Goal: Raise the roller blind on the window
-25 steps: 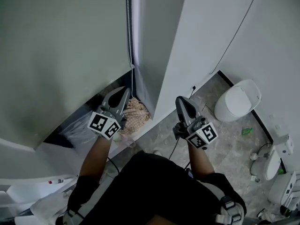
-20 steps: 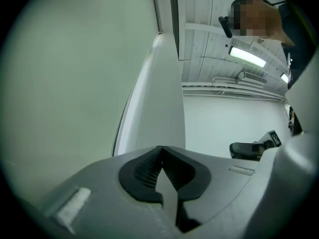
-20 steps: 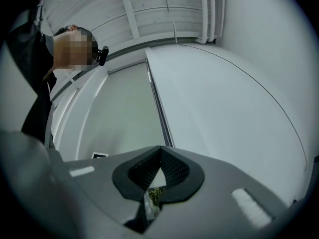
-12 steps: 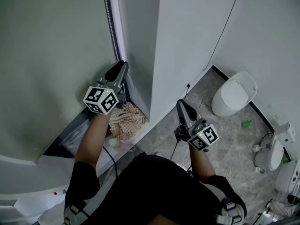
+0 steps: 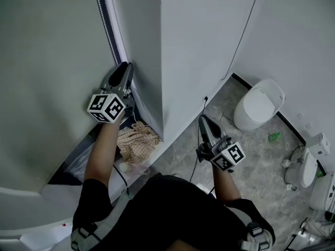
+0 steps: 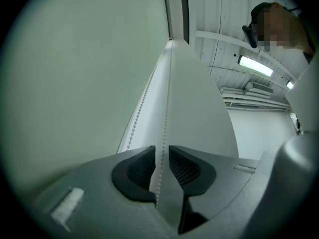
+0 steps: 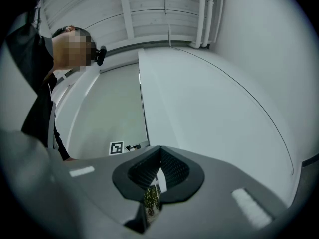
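The pale green roller blind (image 5: 47,61) fills the left of the head view. Its bead chain (image 5: 107,30) hangs along the blind's right edge beside the window frame. My left gripper (image 5: 125,69) is raised to the chain. In the left gripper view one strand of the chain (image 6: 167,98) runs through the narrow gap of my left gripper (image 6: 161,156); the jaws have just been opening and the pads stand off the beads. A second strand (image 6: 142,108) hangs to the left. My right gripper (image 5: 203,120) hangs lower by the white wall, shut and empty, its tips together (image 7: 159,156).
A white wall column (image 5: 193,46) stands between the two grippers. A checked cloth (image 5: 137,140) lies low by the window corner. On the tiled floor at right stand a white toilet (image 5: 258,106) and another white fixture (image 5: 306,169). A thin cable (image 5: 243,33) runs down the wall.
My left gripper has risen along the bead chain and its jaws have parted. My right gripper has drifted slightly lower in the head view.
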`<state>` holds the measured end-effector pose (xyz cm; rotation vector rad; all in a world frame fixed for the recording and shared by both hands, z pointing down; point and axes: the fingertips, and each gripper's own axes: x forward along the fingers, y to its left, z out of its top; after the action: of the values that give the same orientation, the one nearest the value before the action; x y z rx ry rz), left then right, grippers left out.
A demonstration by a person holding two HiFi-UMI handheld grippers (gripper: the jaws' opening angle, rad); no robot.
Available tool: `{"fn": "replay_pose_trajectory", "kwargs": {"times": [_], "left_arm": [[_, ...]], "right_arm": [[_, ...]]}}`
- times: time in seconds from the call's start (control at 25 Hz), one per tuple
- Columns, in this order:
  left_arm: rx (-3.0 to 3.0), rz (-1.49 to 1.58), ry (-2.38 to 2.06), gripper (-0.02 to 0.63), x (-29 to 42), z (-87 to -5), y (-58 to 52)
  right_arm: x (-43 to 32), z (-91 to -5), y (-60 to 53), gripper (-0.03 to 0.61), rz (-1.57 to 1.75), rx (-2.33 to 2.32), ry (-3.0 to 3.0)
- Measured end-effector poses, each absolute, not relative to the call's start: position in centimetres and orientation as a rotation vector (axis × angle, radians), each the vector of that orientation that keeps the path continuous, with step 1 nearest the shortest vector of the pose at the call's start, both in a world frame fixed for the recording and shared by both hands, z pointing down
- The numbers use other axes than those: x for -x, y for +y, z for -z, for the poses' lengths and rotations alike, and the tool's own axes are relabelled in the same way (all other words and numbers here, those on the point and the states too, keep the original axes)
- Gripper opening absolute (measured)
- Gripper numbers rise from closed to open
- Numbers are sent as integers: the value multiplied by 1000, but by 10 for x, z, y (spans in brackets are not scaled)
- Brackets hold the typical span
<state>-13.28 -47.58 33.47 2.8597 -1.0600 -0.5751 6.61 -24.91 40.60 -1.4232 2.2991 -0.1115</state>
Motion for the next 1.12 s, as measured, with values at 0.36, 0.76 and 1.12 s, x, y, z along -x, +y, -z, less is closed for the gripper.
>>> {"fn": "replay_pose_trajectory", "kwargs": {"times": [0.36,0.76,1.12], "left_arm": [[-2868,627,-995,57,125,-326,-475],[-2968,560,-908,15,130,-322,-420],[-3025,491,-942,15,174,-324,-357]], "right_arm": [[-76,-406,-256,0,99,1432,2317],[-46,-391,-263,0,91,1312,2381],[42,-362,-279,0,32,1005,2542]]}}
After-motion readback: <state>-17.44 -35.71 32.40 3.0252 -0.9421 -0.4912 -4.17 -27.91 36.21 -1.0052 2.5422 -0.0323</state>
